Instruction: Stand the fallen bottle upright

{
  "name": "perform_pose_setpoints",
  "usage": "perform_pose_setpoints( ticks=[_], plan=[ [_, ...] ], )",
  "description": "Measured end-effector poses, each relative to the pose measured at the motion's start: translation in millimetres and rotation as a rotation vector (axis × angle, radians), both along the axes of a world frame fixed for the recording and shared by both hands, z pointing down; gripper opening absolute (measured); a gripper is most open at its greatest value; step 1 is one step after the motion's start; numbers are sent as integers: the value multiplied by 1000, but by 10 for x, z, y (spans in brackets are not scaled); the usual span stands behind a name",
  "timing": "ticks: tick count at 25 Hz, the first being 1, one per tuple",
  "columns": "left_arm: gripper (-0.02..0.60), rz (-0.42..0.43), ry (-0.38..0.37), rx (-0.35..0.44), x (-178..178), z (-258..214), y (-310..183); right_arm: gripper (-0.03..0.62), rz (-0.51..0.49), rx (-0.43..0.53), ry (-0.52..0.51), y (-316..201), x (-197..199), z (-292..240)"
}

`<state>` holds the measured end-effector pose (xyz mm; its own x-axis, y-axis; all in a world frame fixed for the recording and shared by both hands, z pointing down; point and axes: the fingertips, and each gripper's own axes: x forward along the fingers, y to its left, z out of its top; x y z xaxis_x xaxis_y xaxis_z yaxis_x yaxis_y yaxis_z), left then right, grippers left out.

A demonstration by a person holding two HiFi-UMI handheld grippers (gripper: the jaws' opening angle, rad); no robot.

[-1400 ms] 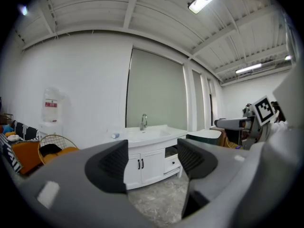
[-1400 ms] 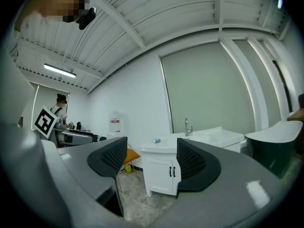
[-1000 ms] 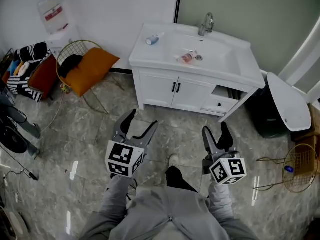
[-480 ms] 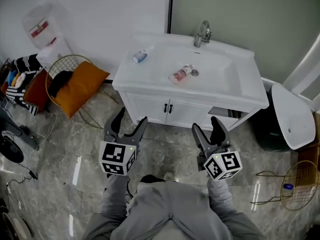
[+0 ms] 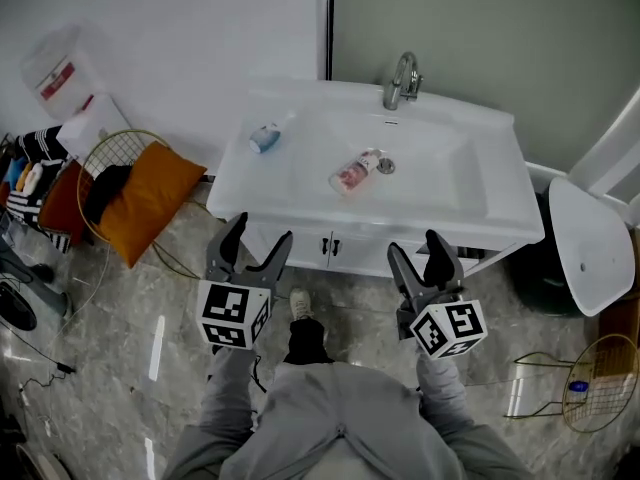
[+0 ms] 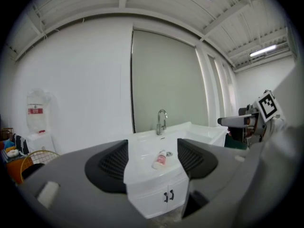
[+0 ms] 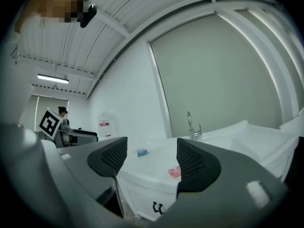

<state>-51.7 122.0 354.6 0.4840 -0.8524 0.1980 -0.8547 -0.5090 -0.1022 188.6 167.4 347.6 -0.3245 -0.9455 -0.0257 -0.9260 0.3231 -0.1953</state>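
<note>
A small clear bottle with a pink label (image 5: pixel 352 172) lies on its side in the white basin, beside the drain; it also shows as the bottle (image 6: pixel 160 159) and the bottle (image 7: pixel 174 172). My left gripper (image 5: pixel 258 233) hangs open in front of the vanity's left half, short of the counter edge. Nothing is between the jaws of the left gripper (image 6: pixel 152 161). To its right, my right gripper (image 5: pixel 417 247) is open and empty too, level with the cabinet front, seen as the right gripper (image 7: pixel 152 161). Both are apart from the bottle.
A blue-and-white tube (image 5: pixel 264 138) lies on the counter's left wing. The tap (image 5: pixel 400 76) stands behind the basin of the white vanity (image 5: pixel 500 203). An orange cushion in a wire basket (image 5: pixel 145 193) sits left; a white bin lid (image 5: pixel 585 233) and another wire basket (image 5: pixel 600 378) sit right.
Both grippers have come forward toward the vanity, which now fills more of the view. Their jaws stay open and empty; the bottle has not moved.
</note>
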Motion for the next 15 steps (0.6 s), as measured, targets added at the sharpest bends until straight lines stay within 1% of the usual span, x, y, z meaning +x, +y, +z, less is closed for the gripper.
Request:
perform_pose_setpoints(
  ticks=[4, 11, 15],
  plan=[
    [348, 33, -11, -10, -89, 74, -499, 327, 46, -8, 8, -376, -57, 24],
    [348, 87, -60, -42, -203, 221, -1743, 327, 108, -43, 13, -1472, -197, 54],
    [348, 109, -83, -61, -235, 341, -2296, 327, 133, -53, 23, -1925, -304, 7]
  ],
)
